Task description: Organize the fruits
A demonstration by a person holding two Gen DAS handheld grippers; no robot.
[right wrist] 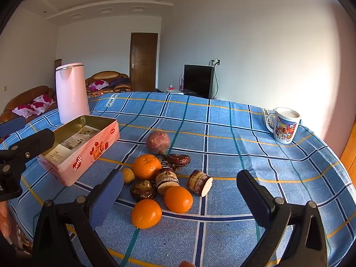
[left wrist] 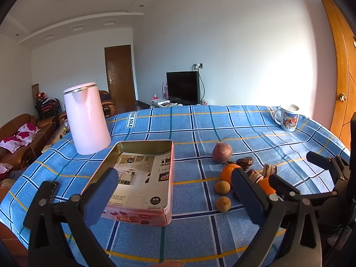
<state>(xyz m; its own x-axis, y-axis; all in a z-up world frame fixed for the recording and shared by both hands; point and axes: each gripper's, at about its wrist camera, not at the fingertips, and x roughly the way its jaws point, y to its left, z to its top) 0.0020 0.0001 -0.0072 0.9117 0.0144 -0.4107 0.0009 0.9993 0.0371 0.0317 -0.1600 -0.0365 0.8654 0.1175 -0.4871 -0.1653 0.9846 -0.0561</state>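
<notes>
Both the left gripper (left wrist: 175, 189) and the right gripper (right wrist: 180, 189) are held spread and empty above the table (right wrist: 278, 160), presumably so that the fruits (right wrist: 162, 178), heaped just beside the open tin (right wrist: 82, 149), can be picked up and boxed.

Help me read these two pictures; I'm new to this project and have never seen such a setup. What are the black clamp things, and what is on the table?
They are two hand-held grippers, one in each of a person's hands; no robot arm. Each picture comes from a fisheye camera on one gripper, looking along its fingers. The left gripper looks over a pink tin, open and lined with printed paper. The right gripper looks over the fruit pile: three oranges, a reddish round fruit, small brownish fruits and dark brown pieces. Both grippers are open and hold nothing. A pink kettle and a mug also stand on the blue checked tablecloth.
</notes>
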